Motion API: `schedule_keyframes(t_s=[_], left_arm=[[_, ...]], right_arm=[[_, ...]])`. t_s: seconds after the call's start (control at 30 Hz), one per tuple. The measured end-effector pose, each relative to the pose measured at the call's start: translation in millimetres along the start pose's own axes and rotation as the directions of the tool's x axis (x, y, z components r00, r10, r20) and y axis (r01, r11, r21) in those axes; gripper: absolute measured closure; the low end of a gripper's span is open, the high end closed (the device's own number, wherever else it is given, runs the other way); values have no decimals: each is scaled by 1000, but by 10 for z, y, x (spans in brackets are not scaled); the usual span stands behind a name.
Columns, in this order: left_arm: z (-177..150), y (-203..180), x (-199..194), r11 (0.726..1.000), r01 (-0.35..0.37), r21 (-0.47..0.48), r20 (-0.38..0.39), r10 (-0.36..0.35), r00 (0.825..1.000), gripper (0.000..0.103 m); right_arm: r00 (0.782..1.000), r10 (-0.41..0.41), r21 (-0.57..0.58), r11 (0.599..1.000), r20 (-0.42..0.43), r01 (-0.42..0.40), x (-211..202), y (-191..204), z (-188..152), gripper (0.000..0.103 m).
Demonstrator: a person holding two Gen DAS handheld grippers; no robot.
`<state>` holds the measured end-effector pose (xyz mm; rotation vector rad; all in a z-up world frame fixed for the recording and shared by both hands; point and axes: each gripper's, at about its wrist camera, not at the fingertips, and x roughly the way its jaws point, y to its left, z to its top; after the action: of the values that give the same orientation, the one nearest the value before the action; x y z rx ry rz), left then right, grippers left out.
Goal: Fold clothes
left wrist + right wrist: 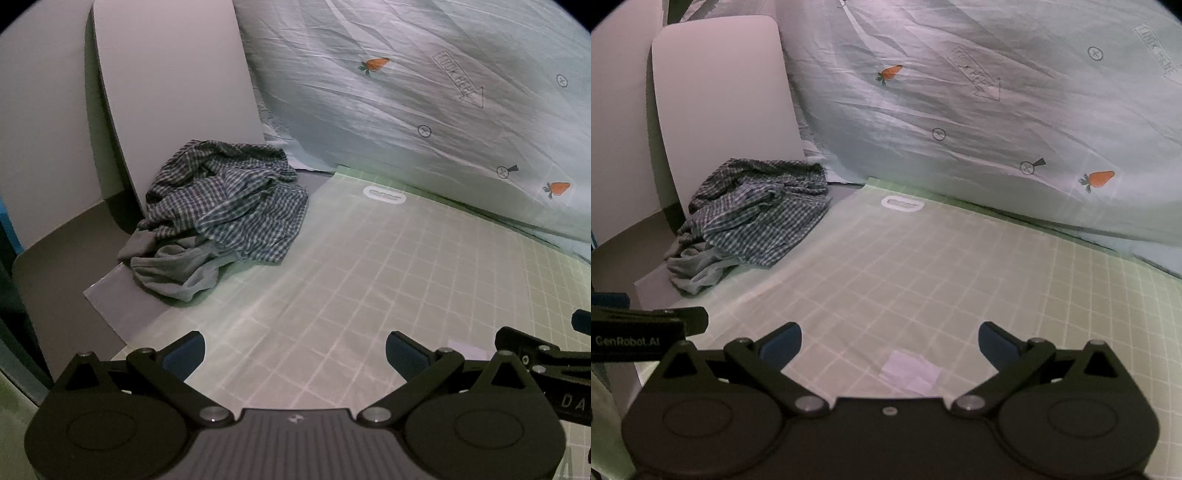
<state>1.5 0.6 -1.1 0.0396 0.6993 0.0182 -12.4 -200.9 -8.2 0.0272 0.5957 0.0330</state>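
Note:
A crumpled blue-and-white checked garment (pixel 229 201) (pixel 761 214) lies in a heap at the far left, partly on top of a grey garment (pixel 173 269) (pixel 698 266). Both rest at the left edge of a pale green grid mat (pixel 351 266) (pixel 923 266). My left gripper (pixel 294 354) hovers open over the mat's near side, well short of the heap, with nothing between its fingers. My right gripper (pixel 890 345) is also open and empty, just to the right of the left one, whose side shows at the left edge of the right wrist view.
A pale quilt with carrot prints (pixel 424 92) (pixel 979 110) rises along the far side of the mat. A white rounded board (pixel 173 88) (pixel 724 92) leans upright behind the heap. A white handle cut-out (pixel 384 194) (pixel 903 204) marks the mat's far edge. A small pale patch (pixel 910 371) lies on the mat.

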Motion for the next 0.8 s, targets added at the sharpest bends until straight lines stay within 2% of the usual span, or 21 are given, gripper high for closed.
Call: schedule_keyframes(t_s=[0.8], left_arm=[[-3,-34,41,1000,-5,-6,-7,5,1000,0]], right_arm=[[1000,13,-1,1000,-14,-13,36,-141,-16,0]])
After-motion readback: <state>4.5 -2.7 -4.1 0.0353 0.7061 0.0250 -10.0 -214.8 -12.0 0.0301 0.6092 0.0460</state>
